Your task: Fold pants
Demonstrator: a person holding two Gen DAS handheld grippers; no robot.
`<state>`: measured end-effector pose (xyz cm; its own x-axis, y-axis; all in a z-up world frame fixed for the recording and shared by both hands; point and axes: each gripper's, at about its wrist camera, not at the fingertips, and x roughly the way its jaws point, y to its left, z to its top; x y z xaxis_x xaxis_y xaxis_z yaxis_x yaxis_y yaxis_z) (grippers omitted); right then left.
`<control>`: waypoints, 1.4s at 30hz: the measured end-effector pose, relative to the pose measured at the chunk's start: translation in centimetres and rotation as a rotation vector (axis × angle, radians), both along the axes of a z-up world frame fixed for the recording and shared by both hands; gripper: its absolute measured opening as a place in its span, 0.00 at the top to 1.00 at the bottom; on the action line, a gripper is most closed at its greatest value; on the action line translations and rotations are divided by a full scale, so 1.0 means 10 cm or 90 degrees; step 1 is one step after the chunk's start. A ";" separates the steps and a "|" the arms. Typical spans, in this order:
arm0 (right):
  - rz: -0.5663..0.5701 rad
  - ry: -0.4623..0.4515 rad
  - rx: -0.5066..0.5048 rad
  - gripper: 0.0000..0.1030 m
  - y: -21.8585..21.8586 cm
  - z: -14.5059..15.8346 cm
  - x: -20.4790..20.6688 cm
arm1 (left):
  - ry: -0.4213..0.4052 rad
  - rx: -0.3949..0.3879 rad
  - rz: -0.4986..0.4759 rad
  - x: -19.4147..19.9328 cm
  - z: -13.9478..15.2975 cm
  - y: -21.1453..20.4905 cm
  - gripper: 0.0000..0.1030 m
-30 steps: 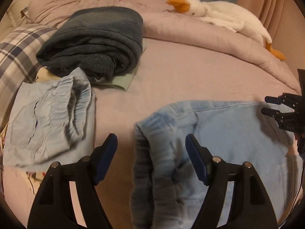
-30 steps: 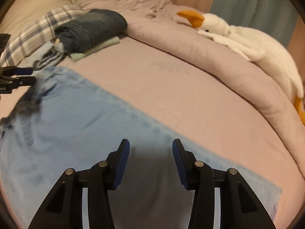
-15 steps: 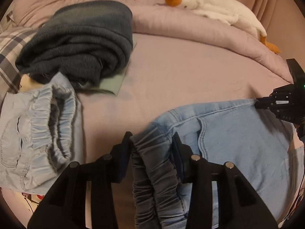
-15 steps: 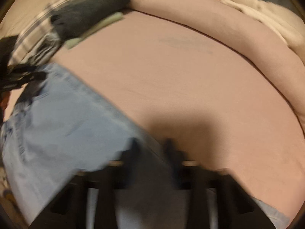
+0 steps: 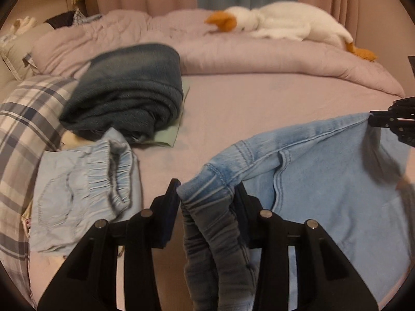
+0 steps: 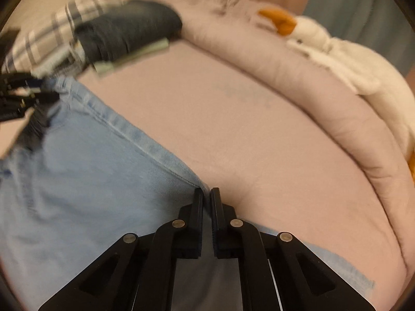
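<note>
Light blue denim pants [image 5: 324, 181] lie spread on the pink bed sheet [image 5: 246, 108]. My left gripper [image 5: 207, 197] is shut on their bunched elastic waistband, which hangs down between the fingers. The right gripper [image 6: 206, 199] is shut on the pants' [image 6: 77, 168] seamed side edge, lifted slightly off the sheet. In the left wrist view the right gripper [image 5: 389, 119] pinches the cloth at the right edge of the frame. In the right wrist view the left gripper [image 6: 26, 96] shows at the far left, blurred.
A folded dark blue garment [image 5: 124, 96] rests on a pale green cloth [image 5: 166, 134]. Another light blue pair [image 5: 85, 191] lies to the left by a plaid pillow [image 5: 23, 119]. A rolled pink duvet [image 5: 259, 57] and a white goose plush [image 5: 280, 26] line the far side.
Both grippers went from open to shut, the left on the waistband and the right on the side seam. Both have since risen a little, raising the pants' edge.
</note>
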<state>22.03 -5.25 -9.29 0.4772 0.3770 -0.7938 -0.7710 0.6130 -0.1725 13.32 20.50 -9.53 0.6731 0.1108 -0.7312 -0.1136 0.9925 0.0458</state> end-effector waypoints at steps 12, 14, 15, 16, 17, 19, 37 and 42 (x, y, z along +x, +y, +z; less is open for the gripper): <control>0.018 -0.052 0.080 0.95 -0.45 0.60 -0.99 | -0.092 -0.015 -0.037 -1.10 0.06 -0.09 0.59; 0.035 -0.058 0.075 0.95 -0.48 0.58 -1.27 | -0.077 -0.020 -0.018 -1.29 -0.08 -0.10 0.56; 0.044 -0.057 0.071 0.95 -0.50 0.56 -1.35 | -0.065 -0.026 -0.004 -1.36 -0.17 -0.08 0.51; 0.058 -0.058 0.061 0.95 -0.50 0.50 -1.52 | -0.050 -0.034 0.012 -1.43 -0.26 -0.07 0.49; 0.066 -0.058 0.052 0.95 -0.51 0.46 -1.63 | -0.029 -0.045 0.032 -1.51 -0.36 -0.05 0.50; 0.094 -0.053 0.019 0.95 -0.48 0.26 -1.91 | -0.005 -0.065 0.081 -1.66 -0.51 0.03 0.52; 0.102 0.005 -0.051 0.95 -0.23 -0.57 -2.08 | -0.099 -0.647 0.203 -1.64 -0.77 0.47 0.65; 0.084 0.007 -0.039 0.95 -0.19 -0.59 -2.03 | -0.083 -0.616 0.233 -1.51 -0.66 0.43 0.84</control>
